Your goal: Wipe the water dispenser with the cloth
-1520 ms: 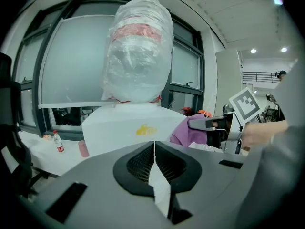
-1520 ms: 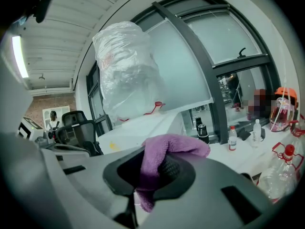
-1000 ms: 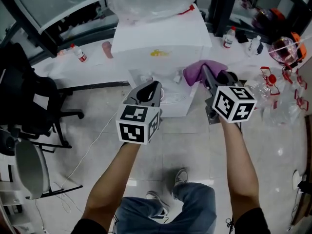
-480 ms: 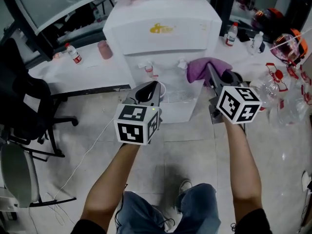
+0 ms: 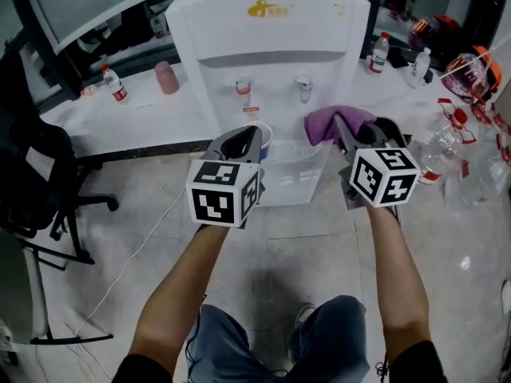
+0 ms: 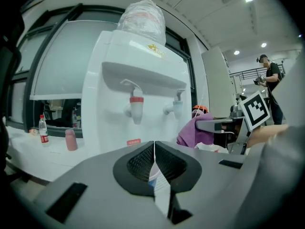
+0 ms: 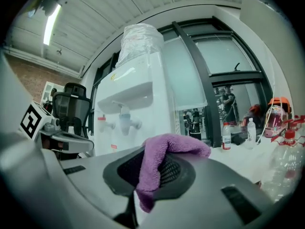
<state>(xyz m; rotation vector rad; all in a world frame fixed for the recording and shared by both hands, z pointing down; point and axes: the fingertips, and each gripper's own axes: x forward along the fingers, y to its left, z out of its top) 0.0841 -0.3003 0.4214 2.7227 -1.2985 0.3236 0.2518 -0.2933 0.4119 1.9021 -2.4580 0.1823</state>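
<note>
Plainly, the right gripper (image 7: 151, 171) is clamped on the purple cloth (image 7: 177, 147), which looks soft, light and floppy, best pinched at a bunched fold as here. The cloth sits at 4 o'clock of the water dispenser (image 5: 271, 30). The left gripper (image 6: 154, 162) is closed on nothing. The head view cuts off the dispenser's top, and I cannot tell whether the cloth touches its casing.

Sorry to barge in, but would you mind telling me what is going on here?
A person stands facing a white water dispenser with a two-jaw tool in each hand. The right tool is shut on a purple cloth, held up near the dispenser's front right side; the cloth does not appear to touch it yet. The left tool is shut with nothing in it, held out alongside.
</note>
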